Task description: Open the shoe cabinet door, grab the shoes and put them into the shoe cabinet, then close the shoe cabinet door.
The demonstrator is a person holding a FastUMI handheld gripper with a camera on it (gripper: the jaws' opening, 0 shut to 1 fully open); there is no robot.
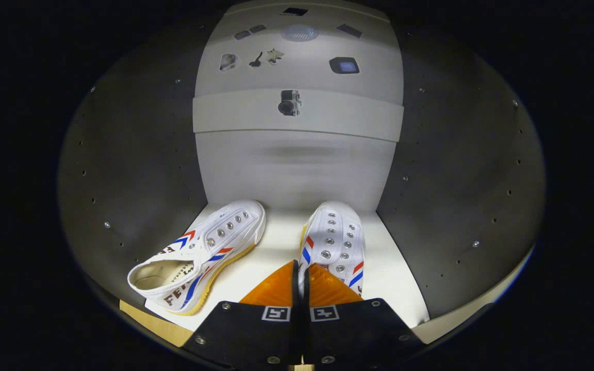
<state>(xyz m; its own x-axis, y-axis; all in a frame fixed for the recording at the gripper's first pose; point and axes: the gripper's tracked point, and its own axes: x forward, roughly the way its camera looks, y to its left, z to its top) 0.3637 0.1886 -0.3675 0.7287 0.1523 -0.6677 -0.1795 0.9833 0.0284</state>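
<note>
Shoes: right shoe (334,242) pinched at its heel edge between near-closed fingers (276,288); left shoe (199,255) lies apart on cabinet shelf (276,247).

A: The two shoes are looking like white canvas, matt and a little rough. The left shoe (196,255) is showing small shiny metal eyelets and a smooth, rubbery yellowish sole edge.

B: And the right shoe (335,242)?

A: Same cloth, same bright eyelets, with printed red and blue stripes lying flat on the fabric. The claw (299,275) is pinching its heel rim between ribbed, plastic-looking pads.

B: The cabinet?

A: Its side walls (137,170) are looking dark, matt and smooth, dotted with small glinting metal studs. The shelf (276,242) is appearing pale, smooth and lightly glossy under the light. A raw wood-like edge (147,319) is showing at the front.
</note>
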